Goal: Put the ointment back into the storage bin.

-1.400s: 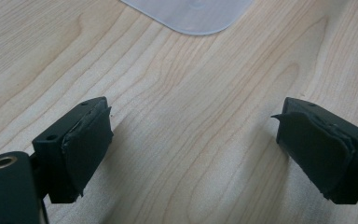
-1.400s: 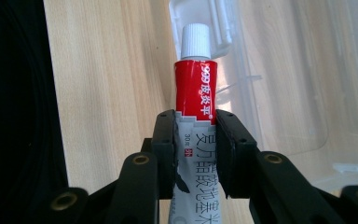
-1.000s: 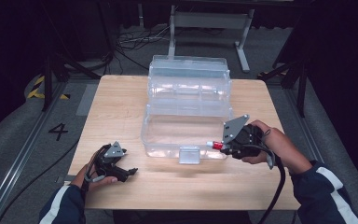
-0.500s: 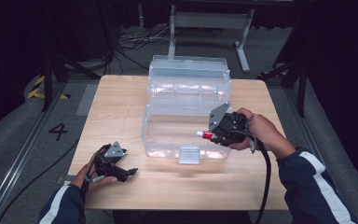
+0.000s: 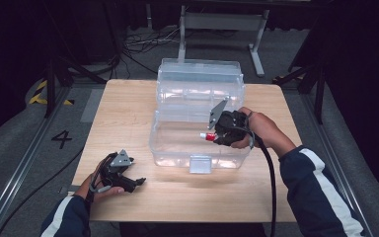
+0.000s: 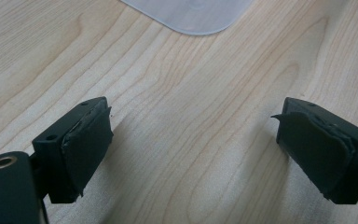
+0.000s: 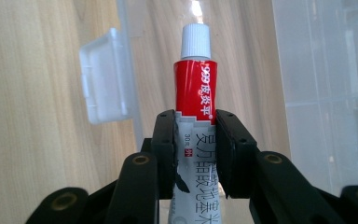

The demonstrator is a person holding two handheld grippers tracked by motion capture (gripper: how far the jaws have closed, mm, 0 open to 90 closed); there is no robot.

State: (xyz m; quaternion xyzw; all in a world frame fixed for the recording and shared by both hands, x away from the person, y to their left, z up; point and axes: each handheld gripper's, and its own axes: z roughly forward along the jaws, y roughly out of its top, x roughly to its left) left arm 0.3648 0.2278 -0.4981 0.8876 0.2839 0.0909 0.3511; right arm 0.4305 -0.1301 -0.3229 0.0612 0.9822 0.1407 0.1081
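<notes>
Left gripper (image 5: 139, 181) rests low at the near left of the wooden counter (image 5: 128, 113), jaws wide apart with nothing between them. Centre: a clear plastic box (image 5: 197, 123), lid up, latch (image 5: 201, 164) facing the near edge. Right gripper (image 5: 210, 137) is over the box's right part, jaws clamped on a red-and-white tube (image 7: 196, 93), white cap pointing left. Dark floor and cables (image 5: 138, 44) lie beyond; bare counter lies either side.

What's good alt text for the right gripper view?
The right hand-held gripper is shut on a red-and-white tube with a white cap, cap pointing away from the camera. Beyond it lie a clear plastic box, its latch at left, and the wooden table.
</notes>
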